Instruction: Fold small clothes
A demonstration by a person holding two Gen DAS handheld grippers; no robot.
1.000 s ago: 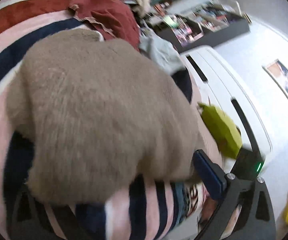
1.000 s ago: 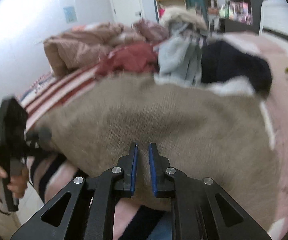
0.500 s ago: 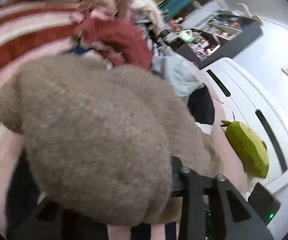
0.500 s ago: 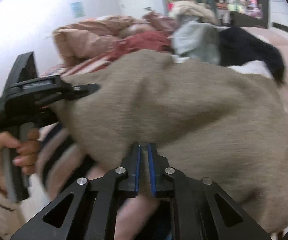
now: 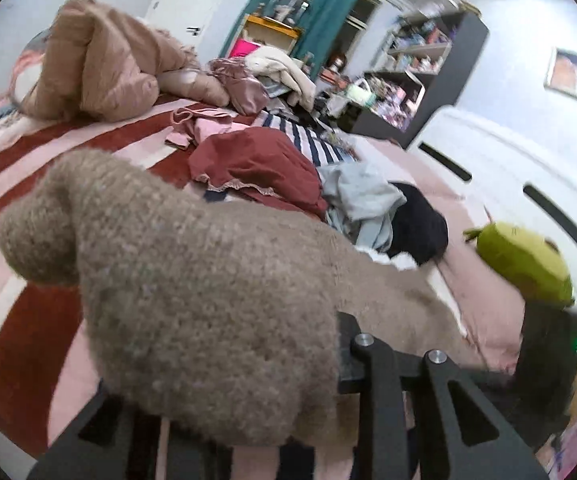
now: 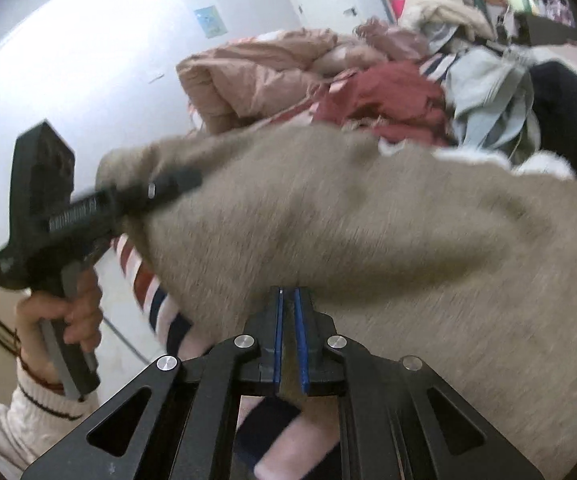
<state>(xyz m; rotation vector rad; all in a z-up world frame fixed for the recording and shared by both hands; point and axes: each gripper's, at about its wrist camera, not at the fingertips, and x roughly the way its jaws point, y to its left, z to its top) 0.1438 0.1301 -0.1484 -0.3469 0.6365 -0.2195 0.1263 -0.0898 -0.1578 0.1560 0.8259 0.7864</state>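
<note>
A tan knitted sweater (image 5: 192,288) is held up above the striped bedspread (image 5: 16,184). It fills the lower half of the right wrist view (image 6: 388,232) too. My left gripper (image 6: 156,192) is shut on one edge of the sweater; in its own view the knit covers its fingertips. My right gripper (image 6: 287,300) is shut on the near edge of the sweater, the blue pads pinching the fabric. The sweater hangs stretched between the two grippers.
A pile of clothes lies behind the sweater: a maroon garment (image 5: 256,168), a light grey one (image 5: 360,196) and a black one (image 5: 420,228). A pink quilt (image 5: 100,68) is bunched at the bed's far end. A green plush toy (image 5: 524,260) lies at the right.
Both grippers have lifted the sweater off the bed. The left gripper has risen and tilted up, so more of the room shows. The sweater edge has bunched over the left fingers.
</note>
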